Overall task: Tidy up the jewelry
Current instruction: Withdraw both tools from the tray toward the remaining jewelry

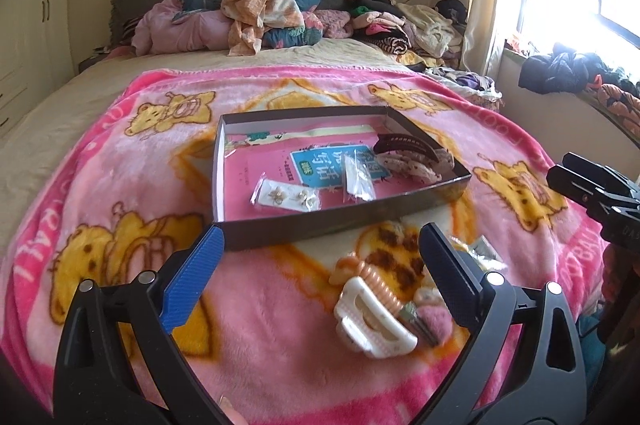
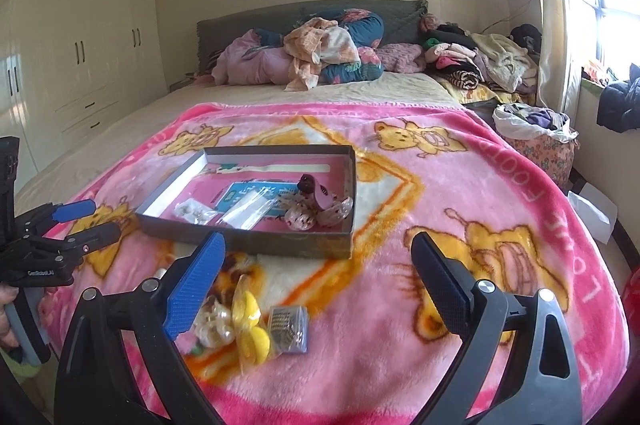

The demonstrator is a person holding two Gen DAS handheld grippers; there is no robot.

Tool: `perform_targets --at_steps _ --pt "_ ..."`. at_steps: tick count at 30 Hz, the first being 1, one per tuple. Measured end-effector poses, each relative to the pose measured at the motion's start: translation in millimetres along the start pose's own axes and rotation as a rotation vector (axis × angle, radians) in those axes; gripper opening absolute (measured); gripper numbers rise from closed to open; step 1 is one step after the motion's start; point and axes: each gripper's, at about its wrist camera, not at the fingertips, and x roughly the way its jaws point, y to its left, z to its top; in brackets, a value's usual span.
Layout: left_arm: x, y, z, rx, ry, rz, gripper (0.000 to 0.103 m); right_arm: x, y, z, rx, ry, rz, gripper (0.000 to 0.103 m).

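A shallow dark box (image 1: pixel 416 201) (image 2: pixel 248 245) lies on the pink bear blanket. It holds a packet of earrings (image 1: pixel 286 196) (image 2: pixel 195 211), a clear packet (image 1: pixel 359 177) (image 2: pixel 248 211) and hair clips (image 1: pixel 416 153) (image 2: pixel 320 205). In front of the box lie loose pieces: a white hair claw (image 1: pixel 372 321), an orange striped clip (image 1: pixel 378 281), a pink fuzzy clip (image 1: pixel 432 317), a yellow clip (image 2: pixel 250 321) and a packet of pins (image 2: pixel 288 329). My left gripper (image 1: pixel 320 261) (image 2: pixel 86 221) is open above the white claw. My right gripper (image 2: pixel 318 265) is open near the yellow clip and pins.
The pink blanket (image 1: pixel 120 153) covers the near half of a bed. Piles of clothes and bedding (image 1: pixel 264 13) lie at the headboard. A window sill with clothes (image 1: pixel 560 73) is at the right. Wardrobes (image 2: pixel 80 57) stand at the left. A bag of clothes (image 2: pixel 536 133) sits beside the bed.
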Motion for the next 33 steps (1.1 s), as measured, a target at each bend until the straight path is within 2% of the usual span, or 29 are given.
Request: perform_targets --at_steps 13,23,33 --pt "-14.4 14.6 -25.9 -0.024 0.025 0.006 0.089 -10.8 25.1 -20.1 -0.064 0.028 0.027 0.092" --pt "-13.0 10.8 -45.5 -0.014 0.068 -0.03 0.089 -6.1 45.4 -39.9 -0.13 0.078 0.057 0.092" --pt "-5.2 0.9 -64.8 0.002 0.125 -0.071 0.089 5.0 57.2 -56.5 -0.144 0.141 0.073 0.091"
